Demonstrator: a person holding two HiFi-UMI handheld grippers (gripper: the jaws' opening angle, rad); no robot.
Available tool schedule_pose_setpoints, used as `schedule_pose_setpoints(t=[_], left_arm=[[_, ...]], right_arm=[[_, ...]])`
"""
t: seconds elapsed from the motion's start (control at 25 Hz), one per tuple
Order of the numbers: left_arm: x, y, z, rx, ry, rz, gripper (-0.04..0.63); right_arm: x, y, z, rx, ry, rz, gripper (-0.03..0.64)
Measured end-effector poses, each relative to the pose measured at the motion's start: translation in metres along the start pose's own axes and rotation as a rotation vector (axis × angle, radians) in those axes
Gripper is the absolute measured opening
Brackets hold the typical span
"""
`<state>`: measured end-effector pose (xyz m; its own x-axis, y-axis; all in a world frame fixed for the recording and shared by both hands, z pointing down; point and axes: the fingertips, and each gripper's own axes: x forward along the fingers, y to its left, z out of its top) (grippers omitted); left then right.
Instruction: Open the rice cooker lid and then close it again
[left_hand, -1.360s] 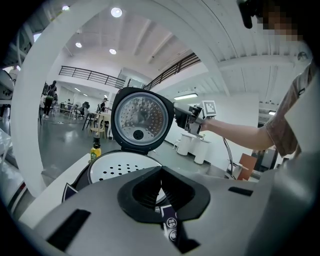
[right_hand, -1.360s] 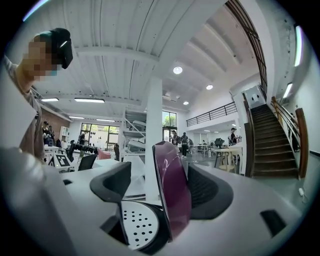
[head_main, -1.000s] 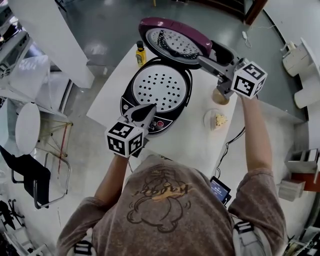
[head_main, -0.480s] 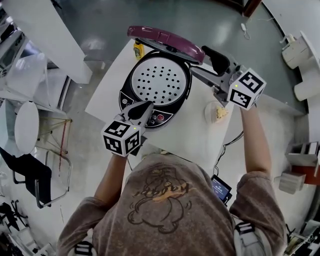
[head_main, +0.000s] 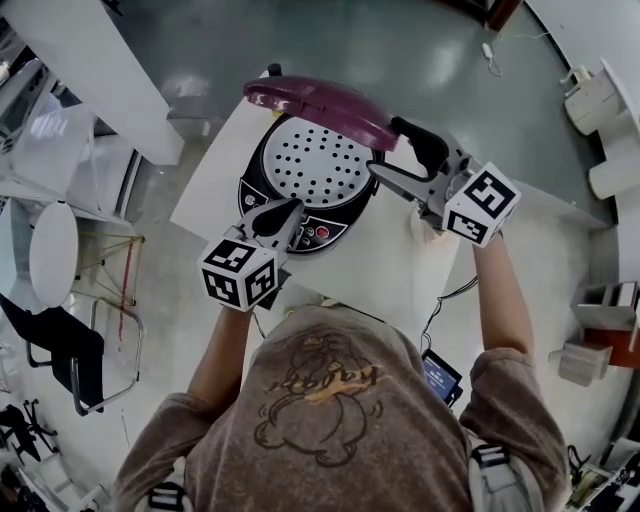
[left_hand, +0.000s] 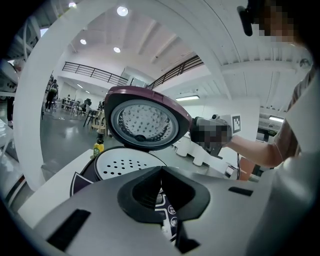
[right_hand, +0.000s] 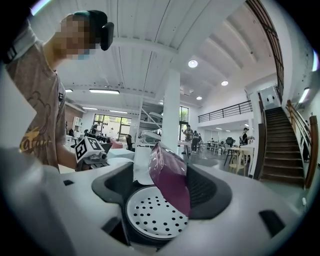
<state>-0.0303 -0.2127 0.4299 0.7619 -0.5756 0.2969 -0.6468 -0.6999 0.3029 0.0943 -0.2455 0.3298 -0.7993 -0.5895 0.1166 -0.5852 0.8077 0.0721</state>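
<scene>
In the head view the rice cooker (head_main: 325, 232) is sitting on the tabletop (head_main: 385, 265), its lid (head_main: 315, 105) hanging half lowered with its free rim lying toward the right gripper (head_main: 388, 148). In the left gripper view the left gripper (left_hand: 161, 172) is pointing at the front panel, jaws clenched, empty. In the right gripper view the jaws, which have just been closing slightly, are straddling the lid's rim, spread wide and apparently unclamped.

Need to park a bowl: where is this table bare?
Bare tabletop lies between the rice cooker and the table's near edge, plus a strip left of the cooker. Crowded: the cooker's right, where the right gripper has just been closing its jaws with the lid between them, and its front, at the left gripper.
</scene>
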Motion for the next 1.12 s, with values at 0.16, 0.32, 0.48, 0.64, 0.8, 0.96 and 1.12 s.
schedule_pose_setpoints(t=[0.16, 0.32, 0.48, 0.64, 0.8, 0.96, 1.12], left_arm=[[-0.006, 0.004, -0.002, -0.009, -0.002, 0.009, 0.021], [-0.012, 0.009, -0.005, -0.017, 0.002, 0.019, 0.021], [-0.017, 0.012, -0.001, -0.013, -0.007, 0.023, 0.021], [-0.023, 0.009, 0.013, 0.008, -0.032, 0.023, 0.021], [-0.027, 0.007, 0.029, 0.022, -0.067, 0.015, 0.021], [-0.022, 0.003, 0.048, 0.048, -0.091, 0.002, 0.021], [-0.012, 0.003, 0.055, 0.072, -0.091, 0.004, 0.021]], right_arm=[[0.001, 0.02, -0.014, -0.005, 0.026, 0.021, 0.328], [0.003, 0.038, -0.03, 0.018, 0.047, 0.041, 0.327], [0.004, 0.046, -0.042, 0.041, 0.047, 0.034, 0.311], [0.005, 0.056, -0.054, 0.058, 0.07, 0.046, 0.31], [0.008, 0.063, -0.065, 0.081, 0.083, 0.047, 0.299], [0.008, 0.065, -0.074, 0.088, 0.116, 0.044, 0.298], [0.008, 0.066, -0.074, 0.098, 0.11, 0.039, 0.296]])
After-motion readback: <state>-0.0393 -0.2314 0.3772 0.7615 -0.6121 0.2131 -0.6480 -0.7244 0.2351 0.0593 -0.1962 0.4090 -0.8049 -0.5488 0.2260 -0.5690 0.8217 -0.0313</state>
